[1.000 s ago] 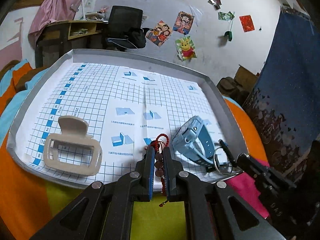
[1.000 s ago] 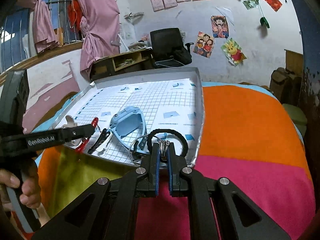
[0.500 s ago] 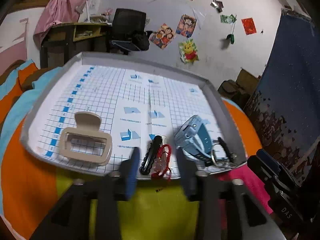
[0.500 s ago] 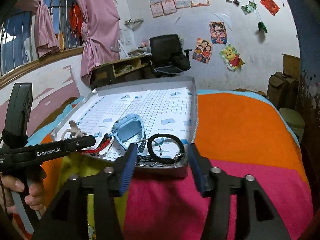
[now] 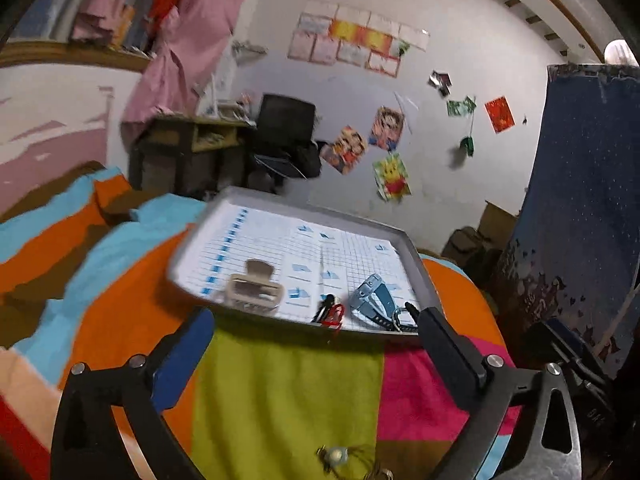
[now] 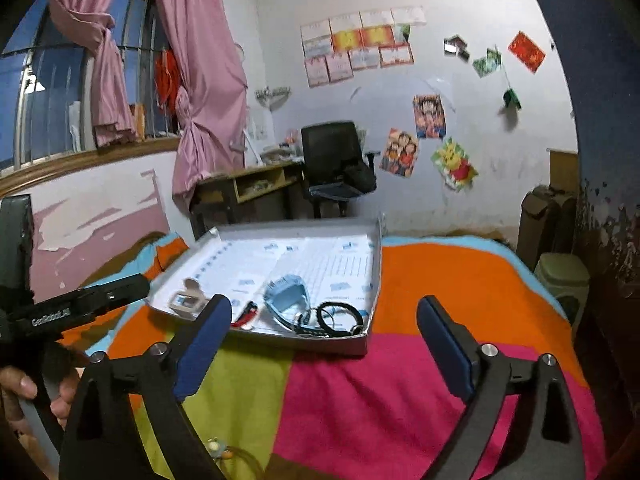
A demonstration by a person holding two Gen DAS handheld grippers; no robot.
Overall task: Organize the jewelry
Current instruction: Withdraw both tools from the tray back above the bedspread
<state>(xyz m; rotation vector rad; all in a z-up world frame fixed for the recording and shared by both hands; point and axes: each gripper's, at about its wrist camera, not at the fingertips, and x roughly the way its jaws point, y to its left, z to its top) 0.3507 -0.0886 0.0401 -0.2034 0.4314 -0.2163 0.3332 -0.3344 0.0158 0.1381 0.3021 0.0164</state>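
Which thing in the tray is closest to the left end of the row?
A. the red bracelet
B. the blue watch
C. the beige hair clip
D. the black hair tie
C: the beige hair clip lies at the left end of the row in the tray, with the red bracelet, the blue watch and the black hair tie all to its right.

Bedroom: bedspread (image 6: 440, 280), curtains (image 6: 200, 80), posters (image 6: 428, 116)

Tray (image 5: 416, 264) print: grid blurred, text unreadable
Small charm (image 5: 335, 456) near edge: blurred, cut off by the frame
Red bracelet (image 6: 245, 317): partly hidden behind the right gripper's left finger (image 6: 202, 344)
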